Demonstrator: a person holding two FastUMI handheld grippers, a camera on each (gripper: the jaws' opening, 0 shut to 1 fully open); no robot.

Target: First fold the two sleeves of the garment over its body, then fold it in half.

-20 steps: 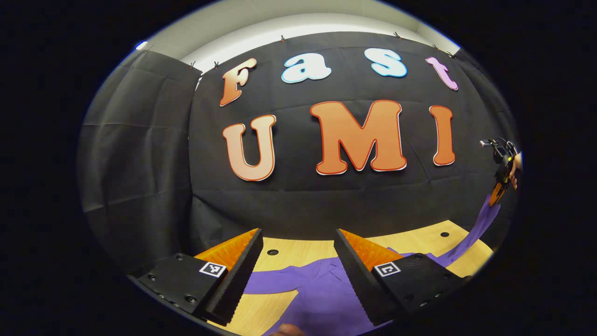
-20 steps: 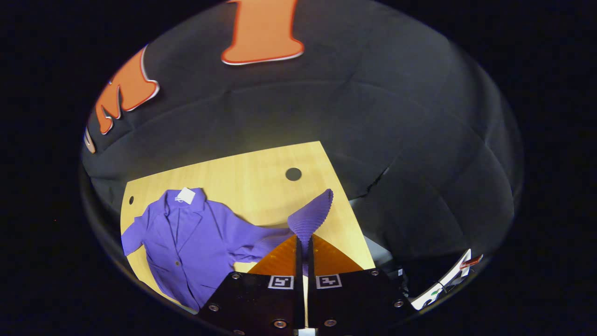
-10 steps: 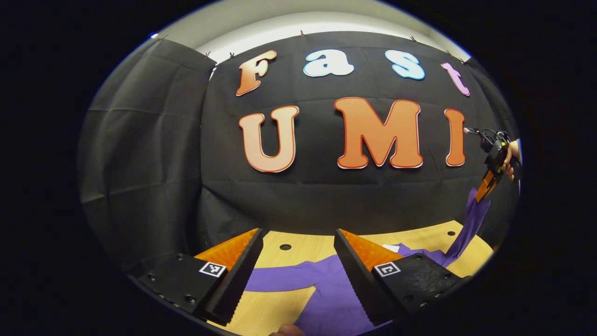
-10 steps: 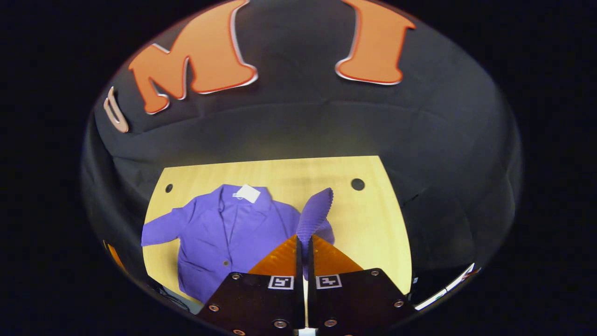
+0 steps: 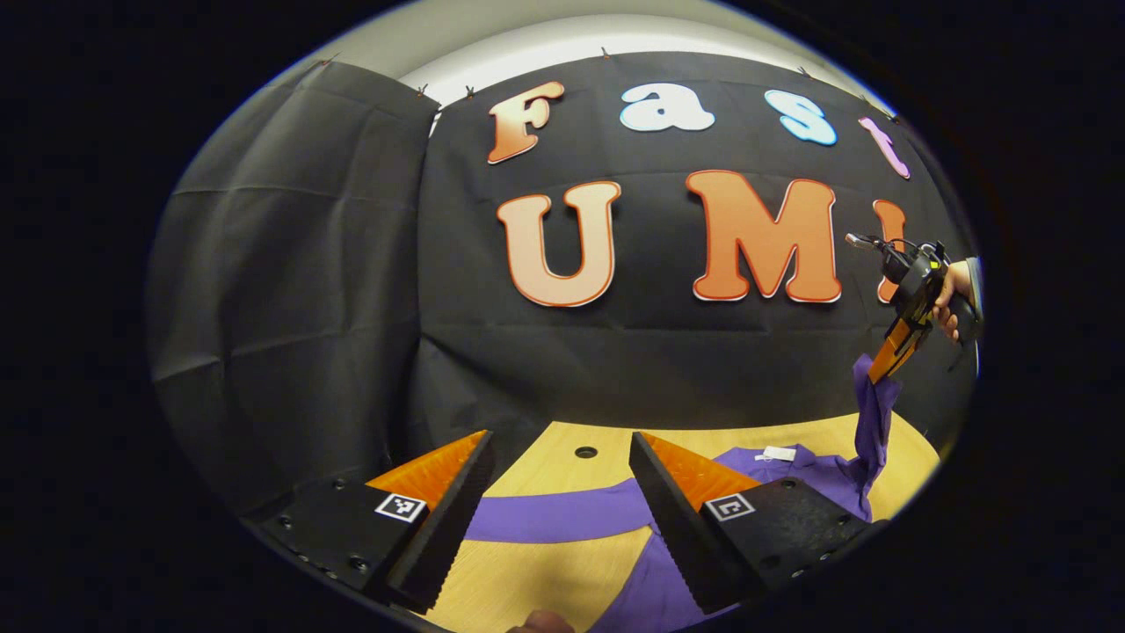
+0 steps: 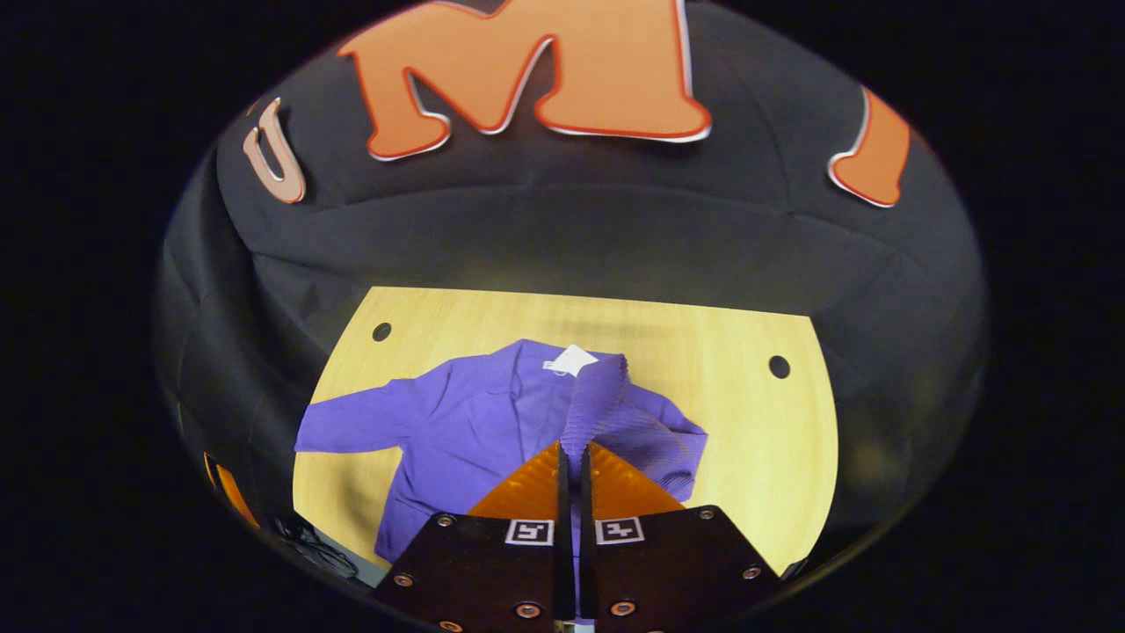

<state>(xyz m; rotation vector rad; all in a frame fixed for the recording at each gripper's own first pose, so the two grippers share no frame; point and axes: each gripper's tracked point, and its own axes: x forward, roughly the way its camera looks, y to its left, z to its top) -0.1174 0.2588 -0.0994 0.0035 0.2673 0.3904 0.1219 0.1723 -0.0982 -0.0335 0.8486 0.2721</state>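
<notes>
Left gripper view: the left gripper (image 5: 558, 492) hovers with jaws wide apart over the purple jacket (image 5: 562, 519) on the wooden table (image 5: 527, 585). Right gripper view: the right gripper (image 6: 572, 457), jaws clamped on 1 sleeve (image 6: 593, 396), holds it above the jacket's body.

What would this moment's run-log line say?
stage: first sleeve fold | right gripper: shut on lifted sleeve above purple jacket | left gripper: open, over other sleeve flat on table
</notes>
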